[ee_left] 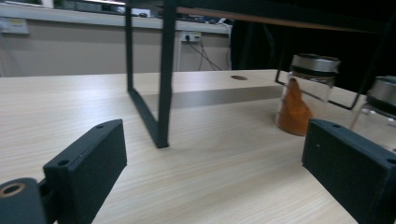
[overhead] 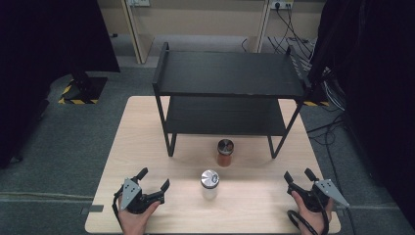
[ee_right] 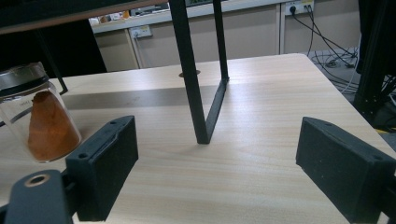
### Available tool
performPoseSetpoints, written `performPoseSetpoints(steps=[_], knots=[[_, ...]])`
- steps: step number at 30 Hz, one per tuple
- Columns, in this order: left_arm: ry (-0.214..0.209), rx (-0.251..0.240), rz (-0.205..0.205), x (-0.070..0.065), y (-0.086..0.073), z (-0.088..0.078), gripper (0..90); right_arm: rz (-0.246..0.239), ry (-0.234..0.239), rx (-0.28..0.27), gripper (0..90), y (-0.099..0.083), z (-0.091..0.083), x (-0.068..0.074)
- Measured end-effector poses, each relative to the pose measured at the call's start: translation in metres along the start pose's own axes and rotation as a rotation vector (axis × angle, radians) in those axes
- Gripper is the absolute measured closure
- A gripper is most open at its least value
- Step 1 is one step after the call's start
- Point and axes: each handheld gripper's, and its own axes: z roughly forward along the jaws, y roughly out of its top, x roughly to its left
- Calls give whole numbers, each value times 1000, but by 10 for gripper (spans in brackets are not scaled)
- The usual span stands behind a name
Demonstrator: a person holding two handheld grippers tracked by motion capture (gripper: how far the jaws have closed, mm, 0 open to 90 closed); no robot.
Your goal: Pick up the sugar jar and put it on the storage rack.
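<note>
A glass jar of orange powder [overhead: 225,152] with a metal lid stands on the wooden table [overhead: 147,147] in front of the black two-tier shelf [overhead: 227,73]. A clear jar with a silver lid [overhead: 209,183] stands nearer the front edge. My left gripper [overhead: 154,178] rests at the front left, open, with nothing between its jaws; in its own view the orange jar [ee_left: 303,93] and the clear jar [ee_left: 380,109] stand to the right. My right gripper [overhead: 299,176] sits at the front right, open and empty; the orange jar [ee_right: 39,116] is at the left of its view.
The shelf's thin black legs [ee_left: 163,93] [ee_right: 194,79] stand on the table ahead of both grippers. Beyond the table are a grey carpet, wooden furniture and loose cables [overhead: 293,34] at the back right. Dark curtains hang on both sides.
</note>
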Motion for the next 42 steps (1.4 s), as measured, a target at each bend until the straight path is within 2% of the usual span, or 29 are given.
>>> performPoseSetpoints(steps=[2,4,5,9,10,11,13,20,29,35,42], knots=[[-17,4,3,0,1,1,59,6,0,-2,125,0,0,0],[-52,12,-18,-1,3,1,59,7,1,-5,123,-1,-1,-1],[-52,12,-18,-1,3,1,58,7,1,-5,123,-1,-1,-1],[-105,9,3,-5,7,4,59,2,-2,-3,120,0,0,0],[-135,10,14,-9,8,6,59,-2,-3,-2,120,0,0,0],[-135,10,14,-9,8,6,59,-2,-3,-2,120,0,0,0],[-176,7,21,-14,9,9,59,2,-3,-2,118,0,0,0],[-246,6,49,-27,11,18,62,-1,-2,1,116,0,0,0],[-311,33,81,-38,15,35,62,-2,-7,7,116,1,1,1],[-328,64,108,-43,16,45,63,1,-10,8,116,2,1,2],[-340,83,120,-46,17,54,63,3,-9,10,116,2,1,1]])
